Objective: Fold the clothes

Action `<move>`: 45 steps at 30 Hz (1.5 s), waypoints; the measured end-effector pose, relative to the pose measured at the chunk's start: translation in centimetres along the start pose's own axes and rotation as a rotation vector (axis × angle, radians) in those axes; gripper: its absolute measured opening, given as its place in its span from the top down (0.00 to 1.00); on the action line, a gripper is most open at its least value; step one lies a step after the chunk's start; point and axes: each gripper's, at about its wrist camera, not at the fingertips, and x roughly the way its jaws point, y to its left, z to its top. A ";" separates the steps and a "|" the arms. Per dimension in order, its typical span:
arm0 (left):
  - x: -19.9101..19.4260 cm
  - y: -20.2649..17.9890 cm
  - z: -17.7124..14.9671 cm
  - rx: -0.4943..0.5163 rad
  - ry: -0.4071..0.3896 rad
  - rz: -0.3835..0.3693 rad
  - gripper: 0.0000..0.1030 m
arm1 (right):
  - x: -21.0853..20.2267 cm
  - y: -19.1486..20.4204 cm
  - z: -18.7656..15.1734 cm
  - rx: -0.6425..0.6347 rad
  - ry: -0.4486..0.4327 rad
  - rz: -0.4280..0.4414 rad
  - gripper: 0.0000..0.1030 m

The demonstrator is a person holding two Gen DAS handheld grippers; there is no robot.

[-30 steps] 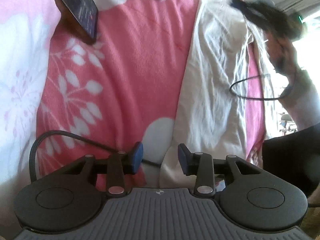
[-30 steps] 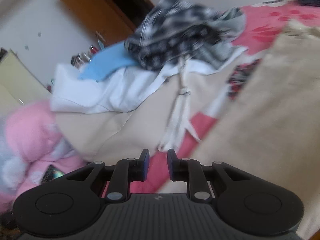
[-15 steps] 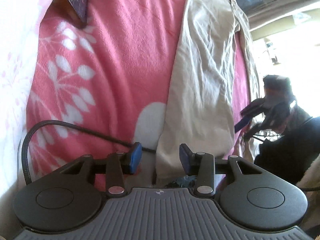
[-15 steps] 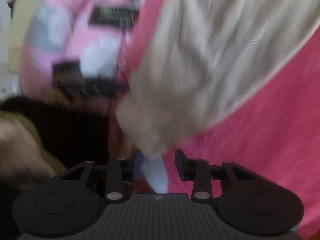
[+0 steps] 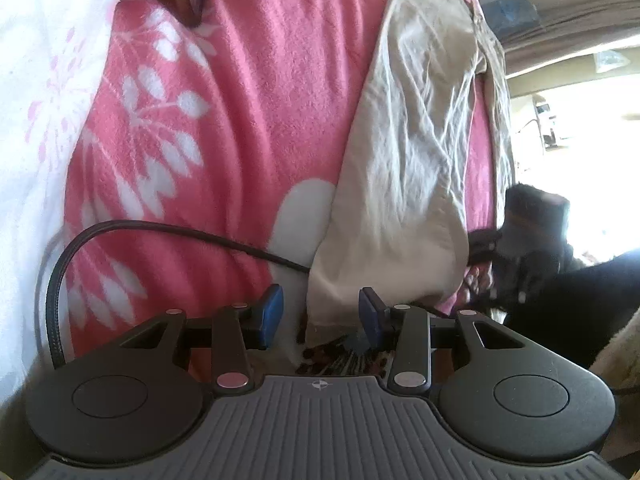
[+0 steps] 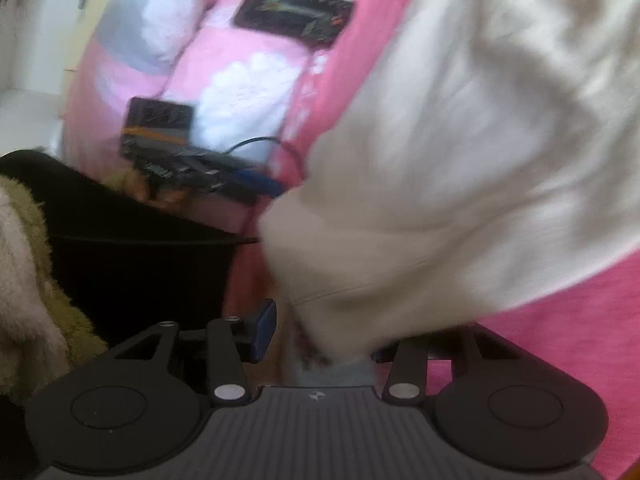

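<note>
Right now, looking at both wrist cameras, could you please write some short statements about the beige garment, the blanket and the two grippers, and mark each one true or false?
1. The beige garment lies on a pink blanket with white flowers. True.
2. The left gripper is shut tight on the garment. False: its blue pads stand apart, the garment's hem edge between them.
3. A black cable curves across the blanket. True.
4. The garment is already folded into a neat square. False: it lies stretched out long and wrinkled.
5. The right gripper has garment cloth between its jaws. True; the jaws are opening.
</note>
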 end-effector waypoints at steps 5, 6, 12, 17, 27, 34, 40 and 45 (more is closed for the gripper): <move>0.0 0.2 0.0 -0.001 -0.002 0.019 0.60 | 0.2 0.6 -0.9 0.020 -0.033 0.052 0.88; 0.0 0.2 0.0 0.000 -0.002 0.020 0.60 | 0.2 1.0 -0.9 0.010 -0.028 0.067 0.88; 0.1 0.2 0.0 -0.004 -0.001 0.021 0.60 | -1.0 3.0 -0.6 -0.054 0.048 0.163 0.97; 0.0 0.1 -0.2 0.010 0.007 0.009 0.60 | -1.3 1.9 -0.9 -0.016 0.111 0.051 0.95; 0.1 0.3 -0.1 0.005 -0.007 0.046 0.60 | -1.3 1.9 -1.5 -0.043 0.012 -0.050 0.62; 0.2 0.4 0.0 0.010 -0.006 0.059 0.60 | -0.8 2.7 -1.1 0.009 -0.086 -0.043 0.71; 0.1 0.6 -0.2 0.008 -0.014 0.065 0.60 | -2.1 2.9 -0.4 0.062 -0.013 0.106 0.96; 0.1 0.6 -0.3 0.018 -0.010 0.074 0.60 | -3.0 1.0 -0.2 0.221 0.118 0.296 0.97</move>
